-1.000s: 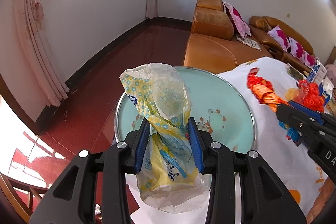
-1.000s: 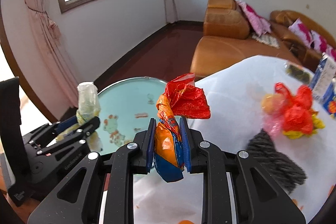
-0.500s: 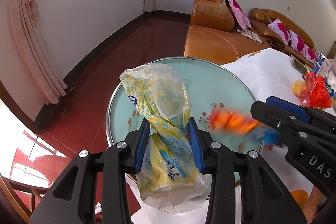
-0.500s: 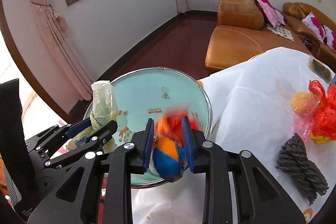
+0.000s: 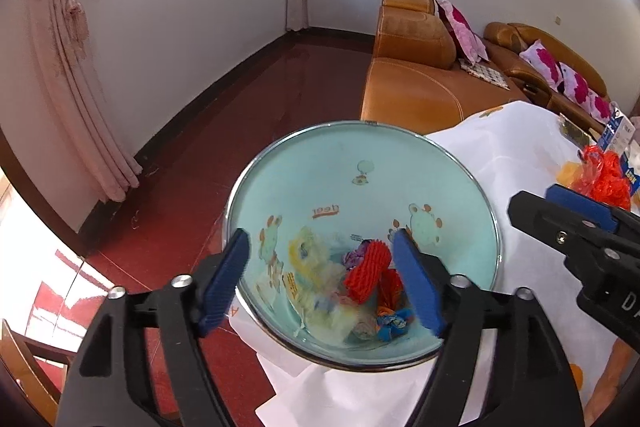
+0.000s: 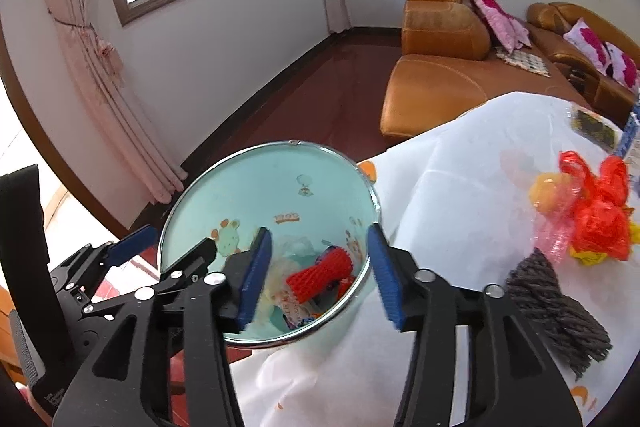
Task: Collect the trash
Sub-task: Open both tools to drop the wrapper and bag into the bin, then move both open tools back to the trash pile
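A pale teal bin (image 5: 360,155) with a metal rim stands beside the white-clothed table (image 5: 512,155). Inside it lie a yellow patterned plastic bag (image 5: 316,267), a red foam net (image 5: 366,267) and an orange-and-blue wrapper (image 5: 394,321). My left gripper (image 5: 320,267) hangs over the bin, its jaws opening with nothing between them. My right gripper (image 6: 318,259) is above the same bin (image 6: 280,179), its jaws opening too, with no trash between the pads. The red foam net (image 6: 320,275) shows below it. The left gripper (image 6: 172,247) appears at the left of the right wrist view.
On the table (image 6: 460,195) lie a red-and-yellow plastic bundle (image 6: 596,215) and a dark grey yarn-like wad (image 6: 556,311). A blue-white carton (image 5: 618,135) stands at the far right. An orange sofa (image 5: 412,83) is behind, with red floor and pink curtains to the left.
Both grippers have opened. The yellow bag left the left gripper and the orange-blue wrapper left the right one; both now lie in the bin. The right gripper moved over the bin.
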Motion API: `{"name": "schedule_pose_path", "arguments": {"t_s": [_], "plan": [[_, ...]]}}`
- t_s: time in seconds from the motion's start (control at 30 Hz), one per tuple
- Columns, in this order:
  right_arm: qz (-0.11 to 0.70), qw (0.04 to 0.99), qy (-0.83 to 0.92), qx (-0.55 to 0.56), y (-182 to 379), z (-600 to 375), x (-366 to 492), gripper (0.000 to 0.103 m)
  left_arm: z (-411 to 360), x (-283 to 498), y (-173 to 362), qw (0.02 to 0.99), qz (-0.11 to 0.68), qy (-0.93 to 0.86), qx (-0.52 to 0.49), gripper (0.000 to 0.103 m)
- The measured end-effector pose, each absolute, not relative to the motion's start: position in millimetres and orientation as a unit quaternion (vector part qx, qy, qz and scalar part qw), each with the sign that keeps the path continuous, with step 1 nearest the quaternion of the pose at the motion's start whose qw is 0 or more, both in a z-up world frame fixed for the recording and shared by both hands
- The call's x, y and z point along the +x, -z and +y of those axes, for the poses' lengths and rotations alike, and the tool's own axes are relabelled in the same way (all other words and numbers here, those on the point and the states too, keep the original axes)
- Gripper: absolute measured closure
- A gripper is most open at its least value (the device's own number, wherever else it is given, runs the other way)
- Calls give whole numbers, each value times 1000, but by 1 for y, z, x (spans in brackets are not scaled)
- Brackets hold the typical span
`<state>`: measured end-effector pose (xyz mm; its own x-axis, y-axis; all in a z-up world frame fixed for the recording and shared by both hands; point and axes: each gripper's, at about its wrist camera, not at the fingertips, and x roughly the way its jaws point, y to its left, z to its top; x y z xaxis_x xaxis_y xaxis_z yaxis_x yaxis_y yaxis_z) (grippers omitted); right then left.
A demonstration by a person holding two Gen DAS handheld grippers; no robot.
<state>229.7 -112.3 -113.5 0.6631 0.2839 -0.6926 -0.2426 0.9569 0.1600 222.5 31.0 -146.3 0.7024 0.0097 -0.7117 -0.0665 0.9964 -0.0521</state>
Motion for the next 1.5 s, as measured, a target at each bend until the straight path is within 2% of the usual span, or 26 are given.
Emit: {"name": "schedule_pose_path", "arguments": {"t_s": [0.03,0.13,0.83,1.5], "plan": [[381,913,-141,28,111,-114,228,44,31,221,144,923,383,-25,-37,19],[370,920,-123,25,104,-122,220,36,33,213,139,924,378,-38,-41,15],[358,931,-50,51,93,-195,178,35,-18,181,117,932,362,-5,-9,6],[376,924,26,59,112,-300,147,35,-75,168,120,927,371,40,46,6]]}}
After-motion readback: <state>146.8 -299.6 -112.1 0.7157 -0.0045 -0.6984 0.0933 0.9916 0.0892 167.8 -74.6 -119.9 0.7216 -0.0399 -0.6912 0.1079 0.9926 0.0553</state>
